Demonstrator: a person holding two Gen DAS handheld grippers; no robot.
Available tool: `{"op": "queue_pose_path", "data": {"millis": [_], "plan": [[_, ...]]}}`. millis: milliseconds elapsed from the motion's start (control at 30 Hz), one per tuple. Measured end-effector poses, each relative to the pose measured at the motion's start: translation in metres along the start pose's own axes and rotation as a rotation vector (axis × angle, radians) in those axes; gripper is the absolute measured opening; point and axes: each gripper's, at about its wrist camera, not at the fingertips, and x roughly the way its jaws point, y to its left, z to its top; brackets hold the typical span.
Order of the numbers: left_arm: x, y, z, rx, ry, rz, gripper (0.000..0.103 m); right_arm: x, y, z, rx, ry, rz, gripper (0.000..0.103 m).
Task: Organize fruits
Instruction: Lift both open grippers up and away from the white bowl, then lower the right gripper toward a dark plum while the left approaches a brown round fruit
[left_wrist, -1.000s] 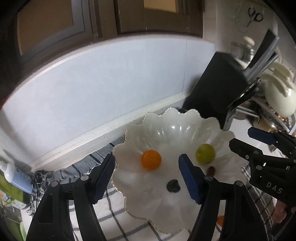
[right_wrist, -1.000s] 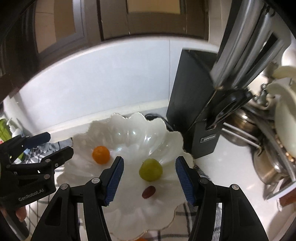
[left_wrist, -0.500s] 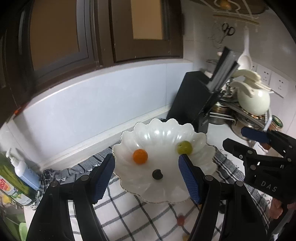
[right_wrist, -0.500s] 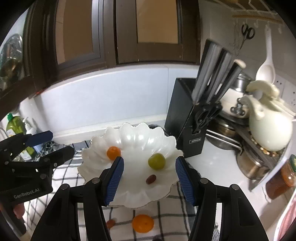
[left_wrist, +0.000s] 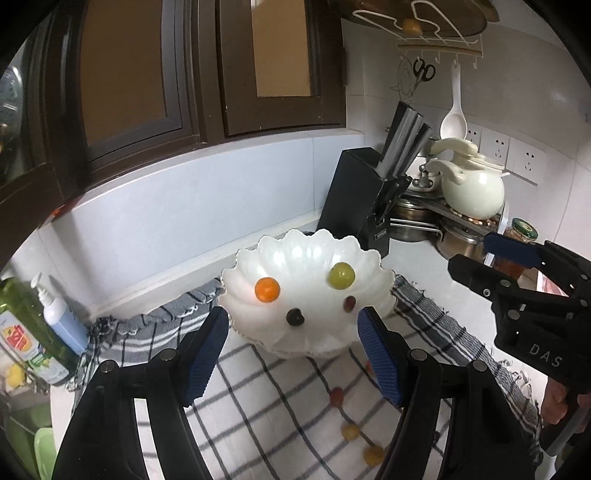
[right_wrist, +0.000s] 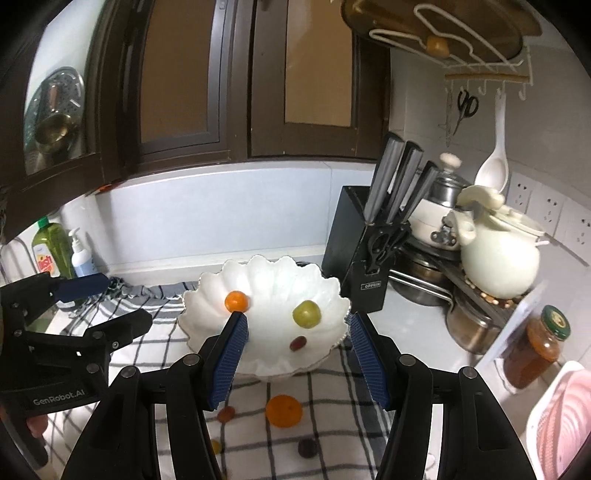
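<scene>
Both hand-held grippers hung above the checked cloth (right_wrist: 325, 387), jaws spread, nothing between them. The left hand-held gripper (left_wrist: 291, 354) and the right hand-held gripper (right_wrist: 297, 360) both faced the scalloped white bowl (right_wrist: 273, 273) on the bench (right_wrist: 417, 325). Inside lay a small orange fruit (right_wrist: 236, 301), a green fruit (right_wrist: 306, 314), a red grape (right_wrist: 297, 343) and a dark grape (left_wrist: 295, 316). More fruit sat loose on the cloth: an orange (right_wrist: 283, 410) and a few small ones.

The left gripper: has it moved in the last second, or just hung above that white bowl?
Yes. The left gripper has pulled back from the white bowl, which now looks smaller and farther, with more checked cloth showing.
</scene>
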Motion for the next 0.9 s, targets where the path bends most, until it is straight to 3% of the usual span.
{"op": "queue_pose_path", "data": {"millis": [367,900], "plan": [[-0.031,-0.013,-0.034,-0.01,0.013,-0.019,0.072,-0.036,0.002,-0.032,-0.01,0.001,-0.001,0.059],[-0.037,-0.035,-0.077,0.082,0.04,-0.05,0.072,-0.048,0.006,-0.08,-0.004,0.07,0.001,0.059]]}}
